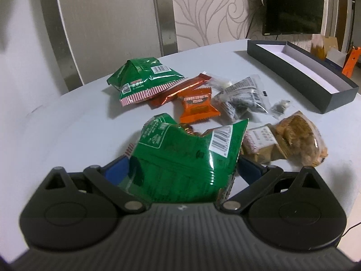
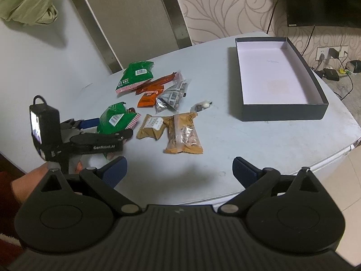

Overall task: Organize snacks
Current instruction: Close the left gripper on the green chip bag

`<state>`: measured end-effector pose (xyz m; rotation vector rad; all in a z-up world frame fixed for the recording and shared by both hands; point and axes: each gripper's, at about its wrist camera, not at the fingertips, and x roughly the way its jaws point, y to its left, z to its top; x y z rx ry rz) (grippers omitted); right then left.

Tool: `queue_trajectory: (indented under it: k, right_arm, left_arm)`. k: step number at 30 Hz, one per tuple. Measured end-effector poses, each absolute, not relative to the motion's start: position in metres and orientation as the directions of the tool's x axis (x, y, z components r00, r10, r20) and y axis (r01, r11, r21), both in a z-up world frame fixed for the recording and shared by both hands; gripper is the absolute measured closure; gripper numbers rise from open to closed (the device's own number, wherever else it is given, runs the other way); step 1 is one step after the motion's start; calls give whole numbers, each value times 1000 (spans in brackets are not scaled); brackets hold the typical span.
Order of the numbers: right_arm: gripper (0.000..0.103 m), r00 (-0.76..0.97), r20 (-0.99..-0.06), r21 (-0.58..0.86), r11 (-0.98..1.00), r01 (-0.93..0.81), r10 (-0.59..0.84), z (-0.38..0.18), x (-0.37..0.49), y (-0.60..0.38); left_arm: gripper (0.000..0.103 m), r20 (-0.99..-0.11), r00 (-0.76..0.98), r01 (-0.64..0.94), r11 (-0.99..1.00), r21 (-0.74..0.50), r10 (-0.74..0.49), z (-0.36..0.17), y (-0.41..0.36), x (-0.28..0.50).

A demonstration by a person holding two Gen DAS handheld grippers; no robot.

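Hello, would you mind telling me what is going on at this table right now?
A person is sorting snacks with two handheld grippers. The left gripper is shut on a green snack bag, lifted just off the table. The right gripper is open and holds nothing, hovering near the table's front edge. The other packets, including a second green bag, lie loose, and the dark box has nothing in it.

My left wrist camera sits low and close behind my left claw (image 1: 182, 169), facing 12 o'clock across the worktop (image 1: 67, 122). My right wrist camera looks from higher and farther back. Both views share the snack pile (image 2: 162, 103), with the black box (image 2: 315, 109) at 2 o'clock.
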<state>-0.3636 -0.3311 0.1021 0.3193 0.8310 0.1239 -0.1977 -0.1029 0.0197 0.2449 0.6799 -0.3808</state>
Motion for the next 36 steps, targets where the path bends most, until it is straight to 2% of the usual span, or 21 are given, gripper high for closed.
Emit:
queue_trajectory:
  k: [15, 22, 33, 34, 36]
  right_arm:
    - [2, 657, -716, 288, 957, -30, 236, 98, -360, -320]
    - [2, 651, -729, 252, 967, -37, 215, 88, -348, -319]
    - [2, 638, -739, 211, 974, -87, 217, 66, -312, -313]
    - [2, 637, -739, 210, 974, -88, 217, 63, -308, -313]
    - [2, 635, -742, 206, 974, -90, 216, 58, -301, -314]
  left_arm:
    - [1, -631, 731, 340, 940, 7, -260, 20, -99, -179]
    - [7, -625, 745, 317, 948, 25, -233, 21, -99, -180]
    - [3, -636, 726, 333, 943, -7, -261, 21, -97, -171]
    - [4, -631, 729, 336, 942, -8, -265, 21, -96, -170]
    - [13, -619, 737, 342, 940, -6, -272, 22, -96, -171]
